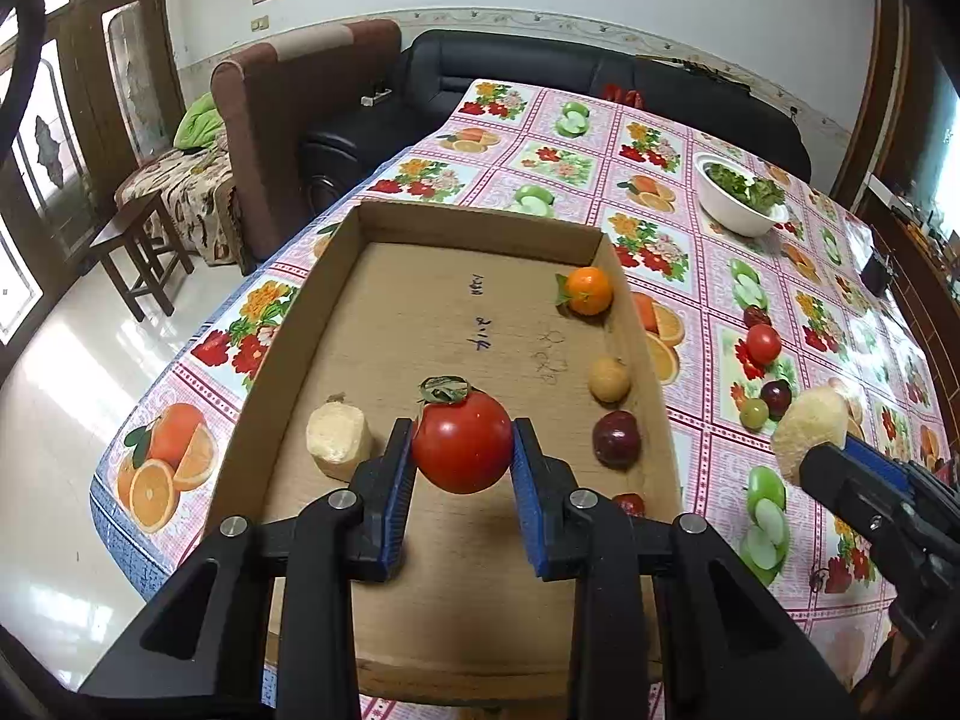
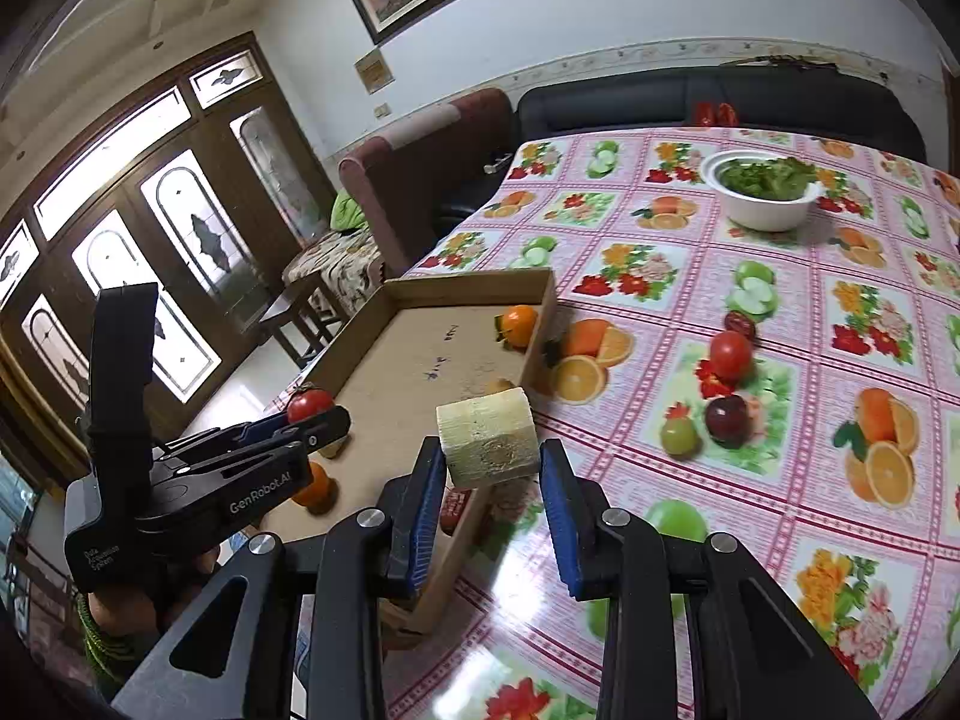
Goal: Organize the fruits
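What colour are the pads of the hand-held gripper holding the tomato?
Blue pads, clearest in the left wrist view.

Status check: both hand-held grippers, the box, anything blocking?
Left hand-held gripper shut on tomato over cardboard box. Right hand-held gripper shut on pale chunk at box edge. Box floor ahead open; nothing blocking.

Both grippers were black plastic with blue ribbed pads and silver round screws; the left gripper (image 2: 312, 414) bore white "GenRobot.AI" lettering, and a green patterned sleeve (image 2: 99, 639) showed beneath it
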A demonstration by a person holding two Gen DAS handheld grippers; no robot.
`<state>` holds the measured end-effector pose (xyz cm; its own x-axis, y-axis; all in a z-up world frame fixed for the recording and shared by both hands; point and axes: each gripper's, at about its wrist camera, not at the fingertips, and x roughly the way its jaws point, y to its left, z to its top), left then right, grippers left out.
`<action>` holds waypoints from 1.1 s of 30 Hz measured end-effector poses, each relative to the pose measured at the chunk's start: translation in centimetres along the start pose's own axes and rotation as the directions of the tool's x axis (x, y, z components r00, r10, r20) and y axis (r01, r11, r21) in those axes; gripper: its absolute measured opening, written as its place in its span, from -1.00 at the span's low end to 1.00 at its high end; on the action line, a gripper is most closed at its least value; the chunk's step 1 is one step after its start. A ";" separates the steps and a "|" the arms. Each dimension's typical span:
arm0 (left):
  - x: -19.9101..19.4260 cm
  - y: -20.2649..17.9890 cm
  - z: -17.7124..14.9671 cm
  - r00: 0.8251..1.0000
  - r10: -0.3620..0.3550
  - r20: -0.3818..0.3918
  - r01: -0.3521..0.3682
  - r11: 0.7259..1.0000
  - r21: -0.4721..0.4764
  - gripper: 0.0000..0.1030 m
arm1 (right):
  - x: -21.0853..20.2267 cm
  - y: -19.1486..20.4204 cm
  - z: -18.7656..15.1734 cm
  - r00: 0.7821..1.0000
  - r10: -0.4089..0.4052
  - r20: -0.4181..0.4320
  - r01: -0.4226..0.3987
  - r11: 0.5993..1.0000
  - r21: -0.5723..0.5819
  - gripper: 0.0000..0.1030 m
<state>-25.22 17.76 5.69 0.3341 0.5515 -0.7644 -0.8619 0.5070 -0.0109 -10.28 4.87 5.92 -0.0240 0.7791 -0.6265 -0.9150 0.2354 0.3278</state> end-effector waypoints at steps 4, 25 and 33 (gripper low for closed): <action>0.5 0.9 0.3 1.000 -0.001 -0.013 0.000 1.000 -0.014 -0.45 | 1.3 0.7 0.3 1.000 0.011 -0.018 -0.011 1.000 -0.017 -0.38; 5.4 5.1 5.2 0.993 0.076 -0.092 -0.084 0.992 -0.095 -0.44 | 10.0 4.7 2.5 0.987 0.063 -0.145 -0.082 0.989 -0.124 -0.38; 8.7 4.6 5.4 0.976 0.114 -0.187 -0.126 0.991 -0.050 -0.44 | 14.2 6.6 0.9 0.970 0.032 -0.241 -0.079 0.979 -0.188 -0.38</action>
<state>-24.16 28.48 2.48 0.1561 0.4724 -0.8675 -0.9150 0.3999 0.0531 -16.26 18.02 -0.15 -0.1499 0.6229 -0.7678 -0.9695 0.0597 0.2377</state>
